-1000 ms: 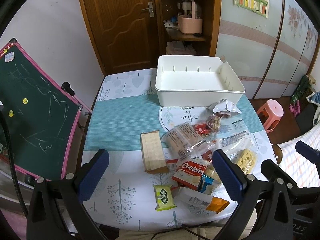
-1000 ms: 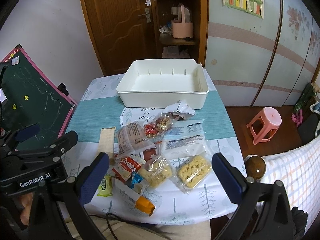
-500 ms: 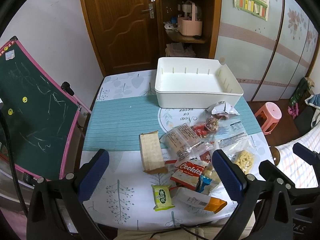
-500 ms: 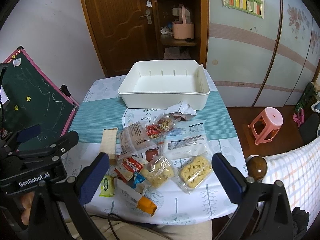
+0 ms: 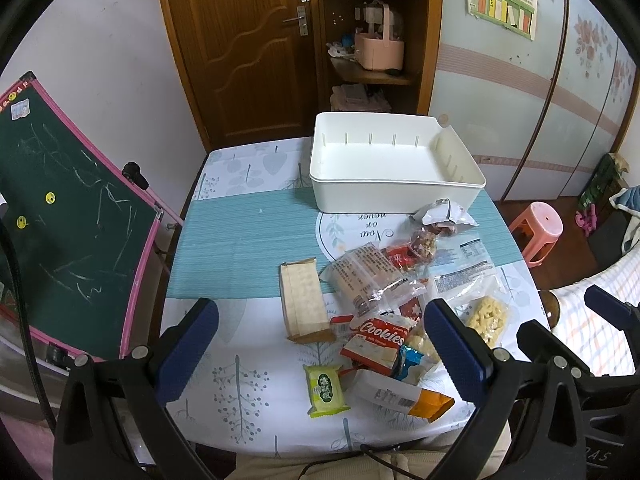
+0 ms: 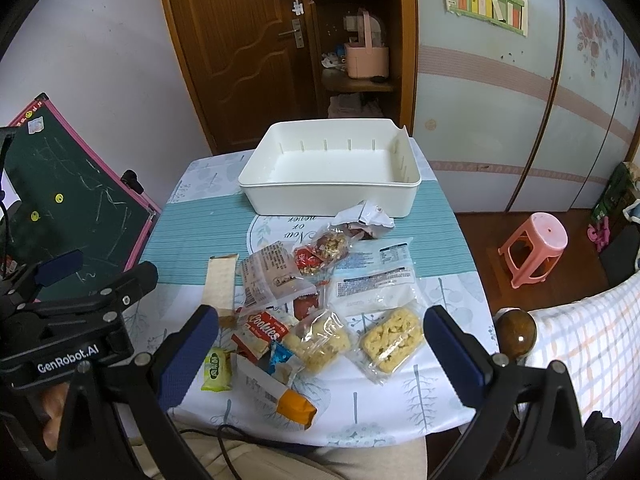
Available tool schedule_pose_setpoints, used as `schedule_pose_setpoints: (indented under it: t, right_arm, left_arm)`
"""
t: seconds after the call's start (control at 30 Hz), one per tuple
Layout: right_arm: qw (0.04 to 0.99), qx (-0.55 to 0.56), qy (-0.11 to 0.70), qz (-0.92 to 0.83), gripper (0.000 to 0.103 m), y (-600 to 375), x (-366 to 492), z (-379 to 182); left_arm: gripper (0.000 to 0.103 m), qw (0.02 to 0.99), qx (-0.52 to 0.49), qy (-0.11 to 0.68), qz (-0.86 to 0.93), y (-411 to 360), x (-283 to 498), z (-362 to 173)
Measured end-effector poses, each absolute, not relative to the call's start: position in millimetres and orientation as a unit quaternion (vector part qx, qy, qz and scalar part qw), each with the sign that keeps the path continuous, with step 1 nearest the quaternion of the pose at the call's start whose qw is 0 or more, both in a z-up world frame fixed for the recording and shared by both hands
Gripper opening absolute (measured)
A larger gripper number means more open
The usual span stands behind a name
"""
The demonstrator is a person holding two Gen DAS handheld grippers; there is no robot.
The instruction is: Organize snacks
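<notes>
Tablecloth (image 5: 240, 400) — snacks (image 6: 312, 300) beyond both grippers' spread, empty fingers (image 6: 188, 356).

White bin (image 5: 396, 196) past the claws, teal-striped leafy tablecloth (image 5: 240, 240), red Cookies pack (image 5: 380, 340) between them.

Dim, even indoor light w/ soft shadows, sharp center, heavy fisheye bending + black vignette at edges.

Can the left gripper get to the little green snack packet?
Probably yes. The left gripper is open and empty, and the green packet lies flat at the near edge of the pile with nothing on top.
</notes>
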State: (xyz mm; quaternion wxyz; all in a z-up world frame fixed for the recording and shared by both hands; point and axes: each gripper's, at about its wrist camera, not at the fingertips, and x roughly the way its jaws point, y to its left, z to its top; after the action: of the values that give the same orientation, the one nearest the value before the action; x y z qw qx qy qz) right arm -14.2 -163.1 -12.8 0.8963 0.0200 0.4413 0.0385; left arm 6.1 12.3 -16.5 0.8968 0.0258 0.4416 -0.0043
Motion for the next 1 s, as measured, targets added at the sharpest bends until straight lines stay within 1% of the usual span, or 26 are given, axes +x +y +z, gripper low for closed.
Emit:
schedule_pose_setpoints:
  t: [0.33,0.53,0.77,0.87,0.93,1.0]
  right_arm:
    - [0.897,0.024,0.438,0.047,0.103,-158.4,-22.3,-11.7]
    - [0.901,0.006,0.431,0.052,0.103,-159.2,-27.8,-8.2]
    - [0.903,0.001,0.424,0.068,0.102,-160.5,-29.4,-10.9]
    - [0.895,-0.001,0.439,0.077,0.099,-160.4,-27.0,-23.4]
    - [0.890,-0.006,0.449,0.082,0.093,-159.1,-25.8,-32.3]
    - [0.883,-0.018,0.459,0.090,0.090,-155.2,-25.1,-42.2]
  left_arm:
    - [0.102,0.898,0.015,0.439,-0.015,11.1,-11.3,-14.1]
    - [0.102,0.901,0.029,0.432,-0.026,10.8,-18.4,-9.7]
    - [0.102,0.897,0.018,0.440,-0.048,18.7,-14.7,-11.6]
    - [0.101,0.893,0.024,0.446,-0.051,19.6,-13.1,-19.5]
    - [0.100,0.891,0.033,0.450,-0.044,20.2,-11.9,-26.7]
    - [0.100,0.890,0.041,0.453,-0.038,21.4,-10.2,-34.6]
